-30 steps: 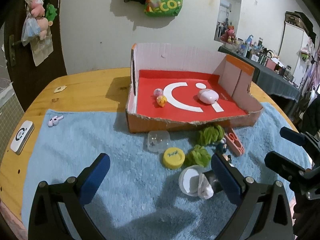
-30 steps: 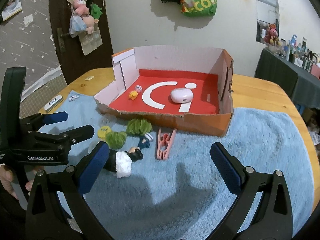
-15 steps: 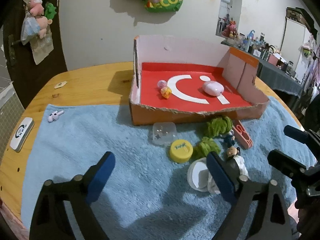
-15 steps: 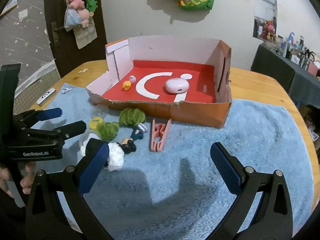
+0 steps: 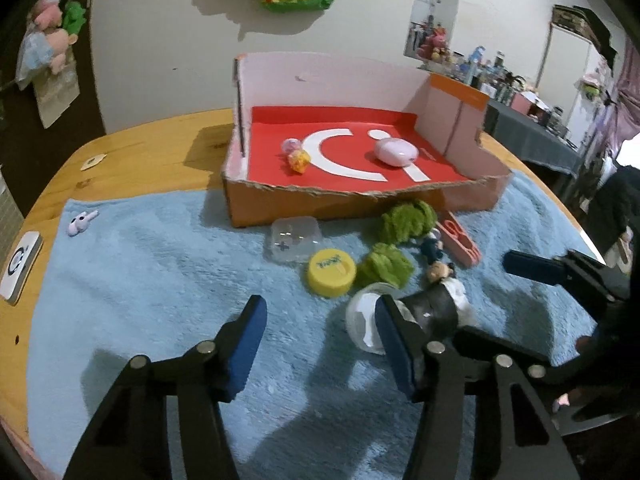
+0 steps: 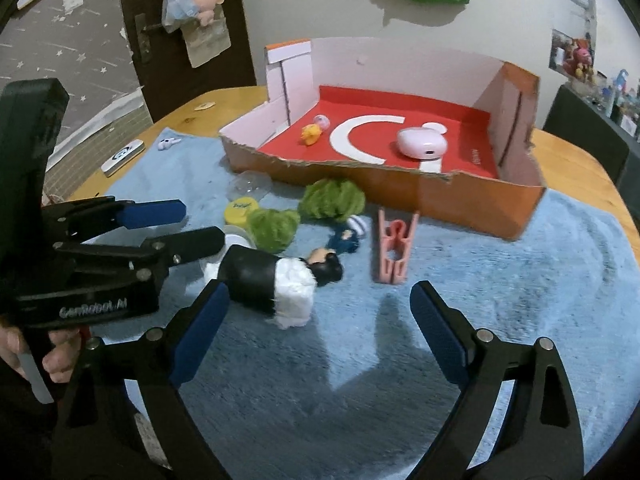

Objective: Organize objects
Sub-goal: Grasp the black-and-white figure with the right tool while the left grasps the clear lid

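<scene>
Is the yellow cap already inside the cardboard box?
No, the yellow cap lies on the blue towel in front of the cardboard box, beside a green pom-pom.

A light blue fluffy towel (image 5: 152,280) covers a honey-coloured wooden table (image 5: 152,148); on it sits an orange-brown cardboard box (image 5: 256,204) with pale pink inner walls and a red floor bearing a white curved mark, holding a pale pink case (image 5: 396,152). On the towel lie two moss-green yarn balls (image 6: 332,199), a yellow cap (image 5: 331,272), a salmon-pink clothespin (image 6: 394,248) and a doll (image 6: 276,280) in black and white. Both grippers are black with blue pads (image 6: 438,332).
</scene>
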`<state>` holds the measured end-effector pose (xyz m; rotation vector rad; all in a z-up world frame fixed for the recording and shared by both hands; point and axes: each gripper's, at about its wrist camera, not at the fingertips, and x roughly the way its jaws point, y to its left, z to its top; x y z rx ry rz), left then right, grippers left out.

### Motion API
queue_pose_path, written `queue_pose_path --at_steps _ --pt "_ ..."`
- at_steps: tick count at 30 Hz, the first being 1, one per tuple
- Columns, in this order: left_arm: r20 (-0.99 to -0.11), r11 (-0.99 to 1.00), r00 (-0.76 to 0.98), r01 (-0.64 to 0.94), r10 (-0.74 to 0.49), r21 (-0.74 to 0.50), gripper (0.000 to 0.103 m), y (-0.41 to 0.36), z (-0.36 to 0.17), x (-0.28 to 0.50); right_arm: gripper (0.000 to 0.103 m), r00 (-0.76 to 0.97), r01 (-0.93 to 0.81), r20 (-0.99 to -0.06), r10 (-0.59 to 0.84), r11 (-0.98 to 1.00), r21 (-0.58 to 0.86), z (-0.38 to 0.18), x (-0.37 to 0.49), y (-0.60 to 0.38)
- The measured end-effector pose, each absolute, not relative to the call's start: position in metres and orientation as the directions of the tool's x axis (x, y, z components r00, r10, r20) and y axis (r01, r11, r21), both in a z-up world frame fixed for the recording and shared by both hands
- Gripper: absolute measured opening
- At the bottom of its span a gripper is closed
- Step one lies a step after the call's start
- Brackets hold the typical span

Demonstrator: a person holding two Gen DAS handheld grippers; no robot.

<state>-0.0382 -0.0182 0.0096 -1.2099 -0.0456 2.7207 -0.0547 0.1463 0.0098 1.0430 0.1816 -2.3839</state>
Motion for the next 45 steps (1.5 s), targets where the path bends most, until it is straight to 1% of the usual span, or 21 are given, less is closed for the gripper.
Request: queue_pose_path --at_steps 1,2,4,12,15,19,22,24,26,28,32,33,35,36,38,40,42,45 --pt "-0.737 -0.985 -0.655 -0.147 0.169 -0.095 0.059 -0.017 0.009 -0.039 0.093 -0.558 0.521 -0.719 -0.414 -0.849 0.085 0.009 -0.055 0.144" --pt "-0.740 -0.984 -0.651 -0.155 0.172 -0.092 0.053 -0.016 0.008 -0.039 0.092 -0.552 0.526 -0.722 -0.416 -0.846 0.086 0.007 -0.056 0.142" --pt "-0.750 -0.983 -0.638 -0.161 0.173 -0.089 0.050 -0.015 0.005 -0.041 0.092 -0.549 0.528 -0.725 -0.415 -0.845 0.084 0.005 -0.057 0.139" --pt "-0.769 -0.989 -0.624 -0.118 0.140 -0.084 0.049 -0.025 -0.002 -0.046 0.092 -0.542 0.548 -0.731 -0.415 -0.834 0.068 -0.001 -0.062 0.126" --pt "-0.771 -0.990 -0.622 -0.107 0.135 -0.087 0.048 -0.030 -0.002 -0.047 0.093 -0.547 0.563 -0.718 -0.429 -0.824 0.063 0.001 -0.059 0.123" --pt "-0.780 -0.992 -0.614 -0.096 0.122 -0.079 0.048 -0.032 -0.004 -0.051 0.092 -0.577 0.567 -0.722 -0.381 -0.823 -0.018 -0.003 -0.057 0.114" --pt "-0.783 -0.994 -0.614 -0.091 0.106 -0.063 0.048 -0.031 -0.004 -0.051 0.092 -0.619 0.494 -0.727 -0.298 -0.867 -0.066 -0.004 -0.062 0.127" --pt "-0.782 -0.994 -0.613 -0.091 0.109 -0.067 0.048 -0.031 -0.003 -0.049 0.092 -0.644 0.418 -0.722 -0.253 -0.907 -0.055 0.000 -0.066 0.148" --pt "-0.775 -0.990 -0.617 -0.116 0.139 -0.085 0.048 -0.028 -0.001 -0.047 0.092 -0.653 0.368 -0.717 -0.244 -0.930 -0.019 0.004 -0.069 0.168" --pt "-0.761 -0.981 -0.623 -0.168 0.181 -0.096 0.048 -0.019 0.004 -0.041 0.092 -0.642 0.377 -0.713 -0.283 -0.926 0.027 0.008 -0.068 0.178" --pt "-0.755 -0.970 -0.626 -0.239 0.195 -0.052 0.048 0.000 0.008 -0.033 0.092 -0.628 0.428 -0.708 -0.322 -0.903 0.031 0.012 -0.065 0.171" --pt "-0.756 -0.967 -0.623 -0.249 0.202 -0.052 0.048 0.003 0.008 -0.033 0.091 -0.616 0.441 -0.709 -0.343 -0.896 0.050 0.012 -0.066 0.169" --pt "-0.756 -0.965 -0.621 -0.258 0.208 -0.054 0.048 0.005 0.007 -0.031 0.075 -0.598 0.457 -0.713 -0.367 -0.886 0.073 0.011 -0.068 0.165" --pt "-0.756 -0.965 -0.621 -0.258 0.207 -0.053 0.048 0.006 0.006 -0.032 0.071 -0.592 0.460 -0.716 -0.369 -0.885 0.075 0.010 -0.068 0.164" --pt "-0.756 -0.966 -0.621 -0.252 0.205 -0.055 0.048 0.005 0.005 -0.033 0.060 -0.568 0.467 -0.726 -0.387 -0.878 0.103 0.006 -0.072 0.163" --pt "-0.758 -0.968 -0.619 -0.241 0.204 -0.063 0.047 0.003 0.004 -0.034 0.055 -0.537 0.465 -0.733 -0.417 -0.871 0.155 0.002 -0.076 0.165" --pt "-0.758 -0.969 -0.619 -0.235 0.206 -0.073 0.042 0.001 0.003 -0.036 0.054 -0.525 0.461 -0.736 -0.428 -0.870 0.177 -0.001 -0.077 0.166" --pt "-0.756 -0.968 -0.620 -0.238 0.210 -0.075 0.041 -0.001 0.002 -0.037 0.053 -0.519 0.455 -0.733 -0.439 -0.868 0.197 -0.002 -0.080 0.168"
